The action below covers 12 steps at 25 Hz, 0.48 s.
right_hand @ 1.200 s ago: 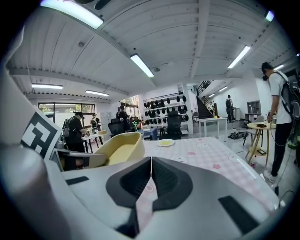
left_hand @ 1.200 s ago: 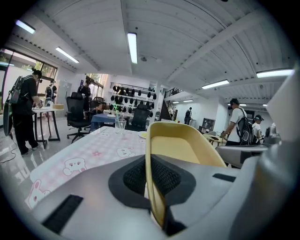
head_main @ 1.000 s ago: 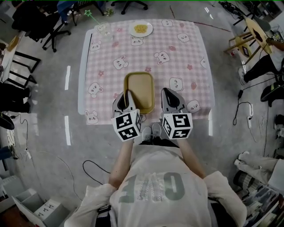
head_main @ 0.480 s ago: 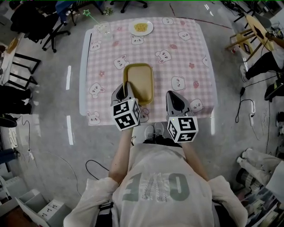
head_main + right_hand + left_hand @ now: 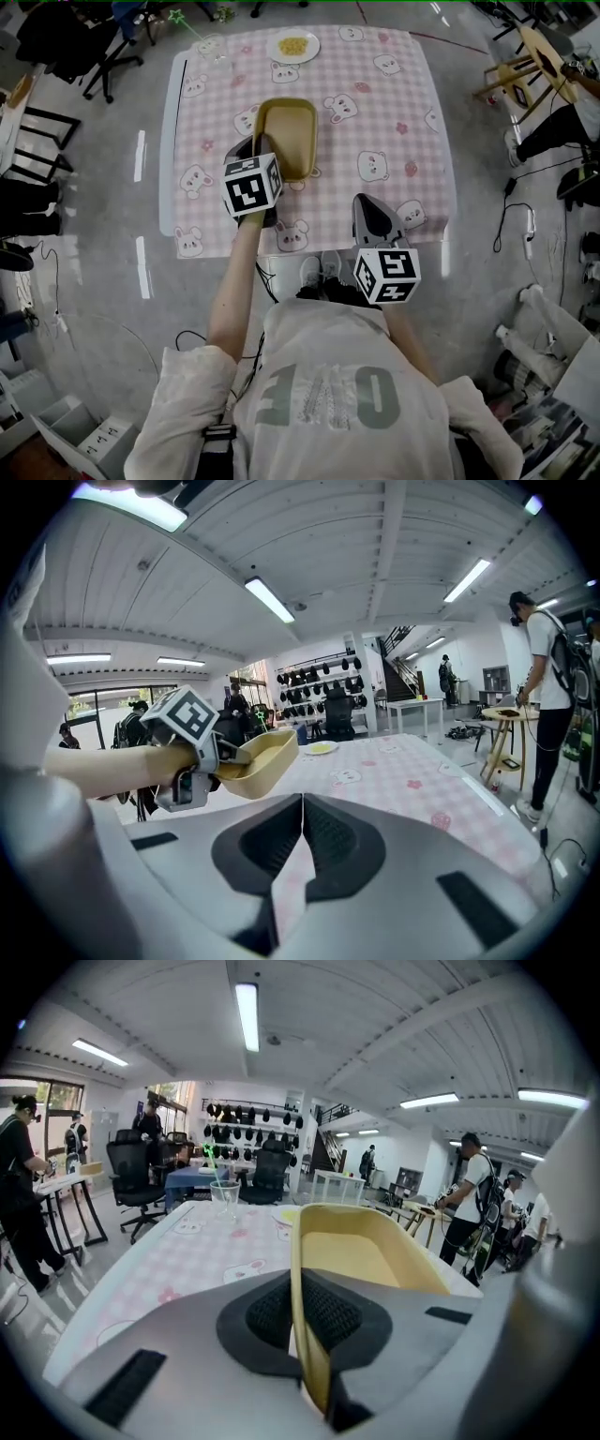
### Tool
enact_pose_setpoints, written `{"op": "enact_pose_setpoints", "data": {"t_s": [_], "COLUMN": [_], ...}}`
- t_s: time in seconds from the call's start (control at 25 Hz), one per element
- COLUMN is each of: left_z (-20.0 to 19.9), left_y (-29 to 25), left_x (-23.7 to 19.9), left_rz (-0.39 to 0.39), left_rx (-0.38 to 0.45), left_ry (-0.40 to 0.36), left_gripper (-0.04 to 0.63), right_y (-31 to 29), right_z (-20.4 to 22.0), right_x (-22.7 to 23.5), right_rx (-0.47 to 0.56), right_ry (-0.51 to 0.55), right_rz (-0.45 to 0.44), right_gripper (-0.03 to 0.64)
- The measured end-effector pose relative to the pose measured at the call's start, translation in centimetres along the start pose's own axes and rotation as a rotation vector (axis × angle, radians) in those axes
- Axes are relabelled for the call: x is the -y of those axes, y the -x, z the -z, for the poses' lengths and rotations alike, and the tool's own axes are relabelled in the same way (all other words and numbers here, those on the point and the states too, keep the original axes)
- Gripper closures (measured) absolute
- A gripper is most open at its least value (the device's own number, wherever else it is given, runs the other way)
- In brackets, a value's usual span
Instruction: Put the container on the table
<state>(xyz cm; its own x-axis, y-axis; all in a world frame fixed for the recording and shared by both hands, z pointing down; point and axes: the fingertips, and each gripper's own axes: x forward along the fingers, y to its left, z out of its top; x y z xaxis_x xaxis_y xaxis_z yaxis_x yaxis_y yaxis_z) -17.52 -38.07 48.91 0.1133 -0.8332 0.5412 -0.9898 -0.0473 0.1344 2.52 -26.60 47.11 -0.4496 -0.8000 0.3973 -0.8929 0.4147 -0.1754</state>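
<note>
This is a big room with a grey floor and long lights on the ceiling. In the middle stands a table (image 5: 394, 103) with a pink checked cloth that has little animal faces on it.

The person stands at the near edge of the table, with a gripper in each hand. The left gripper (image 5: 257, 150) is out over the middle of the table. Its two jaws are squeezed tight on the thin side wall of the yellow container (image 5: 286, 136), with one black pad (image 5: 267, 1314) on the outside of the wall and one on the inside. The container is an open tub. It is held up above the table and tipped a bit, and it is not sitting on the cloth.

The right gripper (image 5: 367, 204) is over the near right part of the table. Its jaws are closed all the way, pad against pad, with nothing between them.

At the far edge of the table sits a white plate (image 5: 292, 46) with some yellow food on it. A clear cup (image 5: 225, 1196) stands at the far left corner of the table. Black chairs (image 5: 84, 47) stand on the floor past that far left corner. A wooden stool (image 5: 520, 75) stands off the right side of the table.
</note>
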Motion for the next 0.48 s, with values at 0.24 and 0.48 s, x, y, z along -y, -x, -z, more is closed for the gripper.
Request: {"op": "enact_pose_setpoints", "data": {"t_s": [0.24, 0.48], "left_z": [2.2, 4.6], "left_y": [-3.7, -5.9], "left_x": [-0.2, -0.1], "left_rz": [0.012, -0.007], "left_rx": [-0.148, -0.243], "left_ry": [-0.020, 0.000], "left_gripper": [0.568, 0.568], "right_y": [0.7, 2.0], "right_z": [0.8, 1.2], "right_x": [-0.4, 0.3], "right_rx": [-0.017, -0.030], "right_ry": [-0.014, -0.020], "right_rz": [-0.005, 0.003], "right_gripper": [0.588, 0.588]}}
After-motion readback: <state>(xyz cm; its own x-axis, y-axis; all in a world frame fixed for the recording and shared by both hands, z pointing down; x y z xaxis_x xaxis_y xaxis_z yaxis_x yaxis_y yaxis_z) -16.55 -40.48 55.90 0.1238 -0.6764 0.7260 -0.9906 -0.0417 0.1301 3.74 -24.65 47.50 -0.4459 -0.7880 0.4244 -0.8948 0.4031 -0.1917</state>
